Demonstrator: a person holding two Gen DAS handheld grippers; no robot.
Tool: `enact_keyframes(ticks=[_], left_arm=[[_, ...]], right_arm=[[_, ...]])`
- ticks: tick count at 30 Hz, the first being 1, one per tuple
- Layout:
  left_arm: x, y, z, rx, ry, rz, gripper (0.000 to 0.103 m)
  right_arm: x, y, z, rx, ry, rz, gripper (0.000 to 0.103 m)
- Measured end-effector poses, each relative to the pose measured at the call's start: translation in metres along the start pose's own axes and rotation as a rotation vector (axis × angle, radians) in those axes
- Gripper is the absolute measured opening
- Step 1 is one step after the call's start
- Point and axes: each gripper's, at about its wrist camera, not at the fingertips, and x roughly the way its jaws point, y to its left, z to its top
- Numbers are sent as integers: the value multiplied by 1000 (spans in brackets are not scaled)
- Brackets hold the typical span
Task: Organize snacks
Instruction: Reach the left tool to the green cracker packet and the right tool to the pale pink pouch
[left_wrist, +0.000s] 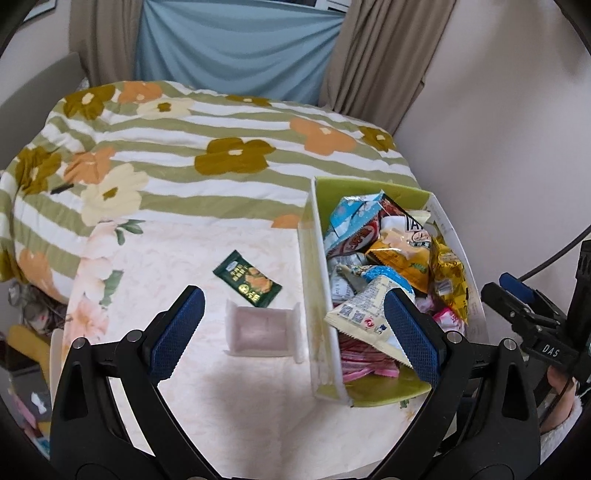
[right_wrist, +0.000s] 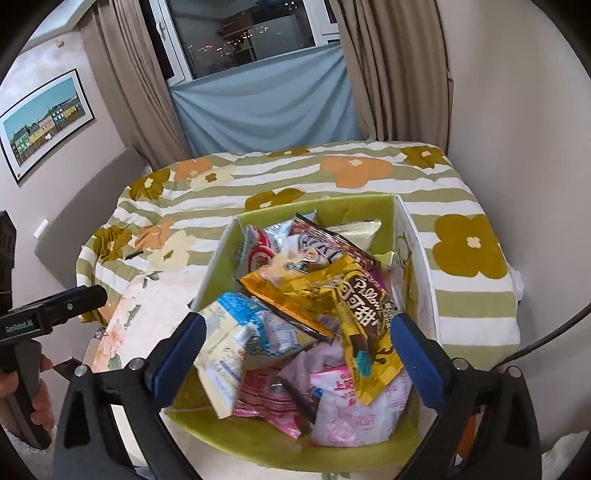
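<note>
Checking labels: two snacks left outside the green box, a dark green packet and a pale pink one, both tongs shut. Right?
One error: both tongs are open. The left wrist view shows the left tongs spread wide; the right wrist view shows the same for the right tongs. The dark green packet and pale pink packet do lie outside the green box.

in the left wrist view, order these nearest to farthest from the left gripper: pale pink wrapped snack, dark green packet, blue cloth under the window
From the left gripper:
1. pale pink wrapped snack, lying on the bed between the open fingers, just left of the green box.
2. dark green packet, just beyond it, slightly left.
3. blue cloth, at the far end past the flowered quilt.
</note>
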Motion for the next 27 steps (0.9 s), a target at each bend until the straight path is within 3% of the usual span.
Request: enact_keyframes(ticks=[8,16,27], left_arm=[[-24,47,4,17,-11,11,97],[-33,113,12,17,23,-2,97],[-23,162,38,215,42,-80,97]], right_arm=[[-16,43,5,3,-46,-2,99],[-4,122,1,-29,-50,-8,100],[32,204,-20,20,-14,-46,99]])
